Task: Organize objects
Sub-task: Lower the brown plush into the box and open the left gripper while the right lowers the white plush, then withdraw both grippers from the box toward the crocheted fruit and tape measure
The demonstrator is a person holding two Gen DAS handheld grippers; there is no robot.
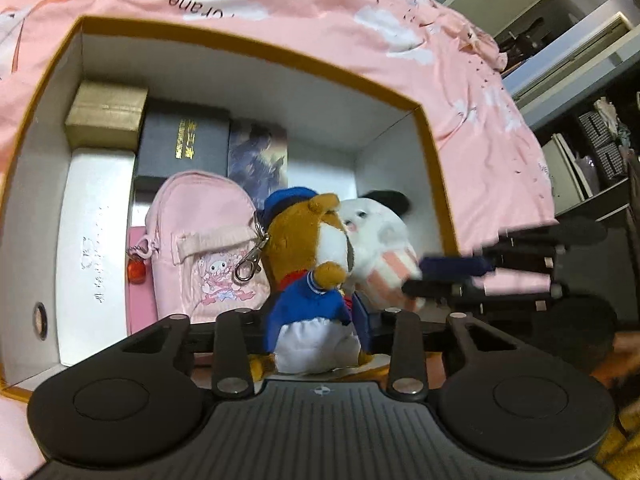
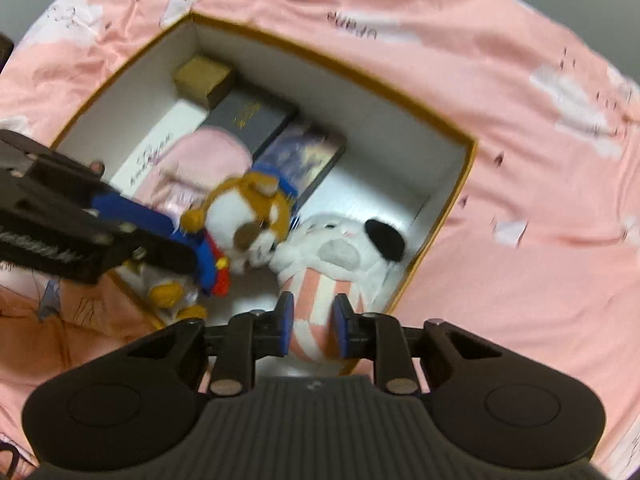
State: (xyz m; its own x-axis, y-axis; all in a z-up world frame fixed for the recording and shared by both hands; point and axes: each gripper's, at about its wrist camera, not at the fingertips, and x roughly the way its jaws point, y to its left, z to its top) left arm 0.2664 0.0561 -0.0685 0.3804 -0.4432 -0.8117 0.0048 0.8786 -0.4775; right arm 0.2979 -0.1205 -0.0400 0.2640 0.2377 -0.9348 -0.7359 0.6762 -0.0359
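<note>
An open box with a tan rim (image 1: 248, 46) (image 2: 472, 168) lies on a pink cloth. My left gripper (image 1: 316, 320) is shut on a brown plush in a blue coat and cap (image 1: 312, 264) (image 2: 248, 216), holding it over the box's near side. My right gripper (image 2: 310, 320) is shut on the pink-striped body of a white plush with a black ear (image 2: 340, 256) (image 1: 380, 232), low in the box's near right corner. The two plushes touch. In the left wrist view the right gripper (image 1: 416, 276) comes in from the right.
Inside the box lie a pink pouch with a clasp (image 1: 204, 248) (image 2: 200, 160), a white flat box (image 1: 96, 232), a gold box (image 1: 106, 114) (image 2: 204, 78), a black box (image 1: 184, 140) (image 2: 248, 116) and a dark picture box (image 1: 258, 156) (image 2: 308, 156). Shelves (image 1: 592, 136) stand at the right.
</note>
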